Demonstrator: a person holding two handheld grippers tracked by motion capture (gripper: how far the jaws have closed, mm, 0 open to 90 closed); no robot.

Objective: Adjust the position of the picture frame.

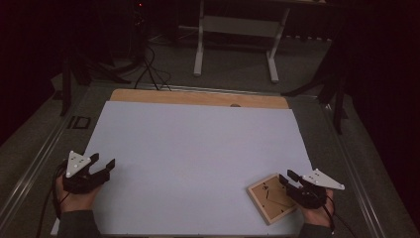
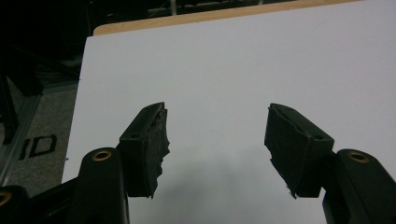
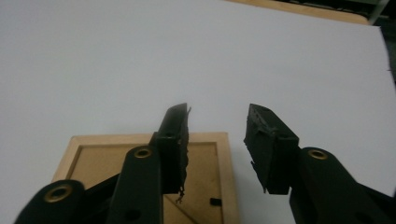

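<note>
A light wooden picture frame [image 1: 270, 199] lies flat, brown backing up, near the front right corner of the white sheet [image 1: 198, 148]. My right gripper [image 1: 288, 175] hovers over the frame's right side with its jaws partly apart. In the right gripper view the frame's [image 3: 102, 161] right rail runs up between the jaws of the right gripper [image 3: 217, 108], and the pads are not pressing on it. Over the sheet's front left edge my left gripper [image 1: 102, 159] is held wide open. The left gripper view shows the left gripper [image 2: 217, 108] with only bare white sheet [image 2: 233, 60] between its jaws.
The sheet covers a wooden tabletop whose bare strip [image 1: 198, 97] shows along the far edge. Metal rails [image 1: 34, 158] run beside the table on both sides. Beyond it stand a white desk frame [image 1: 235, 25], dark stands and floor cables [image 1: 148, 69].
</note>
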